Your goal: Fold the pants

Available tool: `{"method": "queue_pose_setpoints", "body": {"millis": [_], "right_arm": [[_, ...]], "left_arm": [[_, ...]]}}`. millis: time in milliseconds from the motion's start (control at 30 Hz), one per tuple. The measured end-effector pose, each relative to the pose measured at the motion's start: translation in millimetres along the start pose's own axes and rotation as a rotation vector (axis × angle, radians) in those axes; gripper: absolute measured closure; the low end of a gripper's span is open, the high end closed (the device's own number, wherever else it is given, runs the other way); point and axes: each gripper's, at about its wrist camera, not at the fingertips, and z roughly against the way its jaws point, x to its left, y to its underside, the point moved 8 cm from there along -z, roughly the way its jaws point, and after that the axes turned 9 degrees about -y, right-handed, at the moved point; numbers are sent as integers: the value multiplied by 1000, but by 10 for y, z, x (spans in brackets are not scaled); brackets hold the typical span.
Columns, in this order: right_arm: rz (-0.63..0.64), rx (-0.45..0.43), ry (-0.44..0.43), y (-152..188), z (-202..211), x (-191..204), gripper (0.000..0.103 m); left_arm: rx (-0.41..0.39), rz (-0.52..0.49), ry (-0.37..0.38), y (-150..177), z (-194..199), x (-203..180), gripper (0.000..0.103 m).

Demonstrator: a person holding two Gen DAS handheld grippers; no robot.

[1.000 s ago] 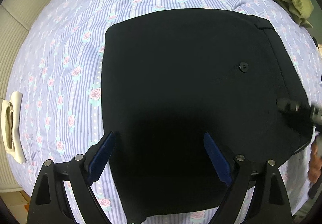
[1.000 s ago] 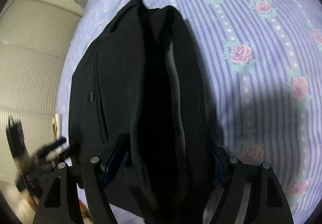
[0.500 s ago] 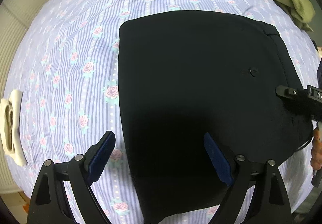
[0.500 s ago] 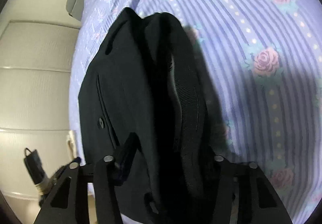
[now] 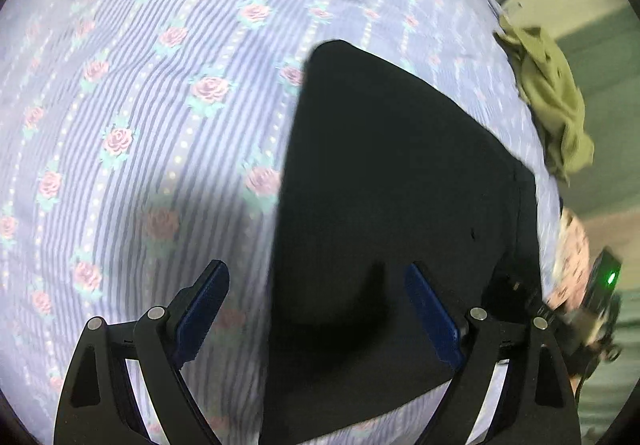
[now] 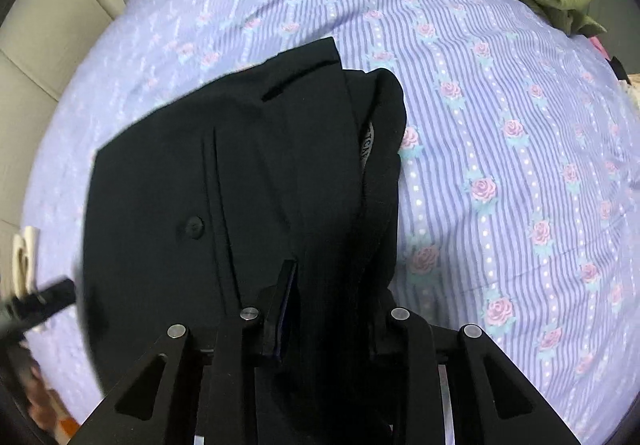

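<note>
Meanwhile right gripper [image 6: 320,309] closing on black pants [image 6: 248,181] waistband edge, bedsheet [image 6: 500,165] alongside

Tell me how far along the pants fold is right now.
Done: the black pants lie folded into a compact block on the floral sheet. In hand: the right gripper is closing on the waistband end; the left gripper is open above the opposite edge. Left: possibly one final fold.

Matt black cloth pants [image 6: 248,181]; smooth striped cotton sheet [image 6: 500,149]
</note>
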Motion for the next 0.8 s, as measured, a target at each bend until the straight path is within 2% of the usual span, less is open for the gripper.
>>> {"method": "queue_pose_setpoints", "body": {"millis": [133,300,333,400,467,500,567,633,700,767,800], "right_arm": [[41,17,39,-6,-97,-28,73],[-4,38,4,-17,-152,-126,72],[0,39,8,-15,-160,-130,71],[-3,41,10,-19,-161,-139,71],[-11,42,12,-31,-172,-145,71],[-14,40,10,-31,-180,-157,71],[-23,40,5,-32,-199,-182,69],[-58,45,-25,-35,-223,-235,67],[-104,56,-61,-45,-240,-286,67],[-122,62,-75,-25,-237,-288,66],[-113,56,-72,-26,-215,-272,67]], "left_arm": [[48,-18,87,-93,-186,-153,13],[78,-8,105,-172,-399,-198,14],[86,3,127,-150,-375,-274,18],[126,-3,239,-86,-267,-455,28],[82,-53,337,-59,-2,-627,28],[64,-85,362,-48,74,-687,28],[55,-123,348,-38,89,-739,28],[101,-77,262,-76,-166,-650,29],[199,-1,166,-59,-497,-480,35],[225,25,134,-85,-560,-480,35],[230,35,114,-87,-531,-489,41]]}}
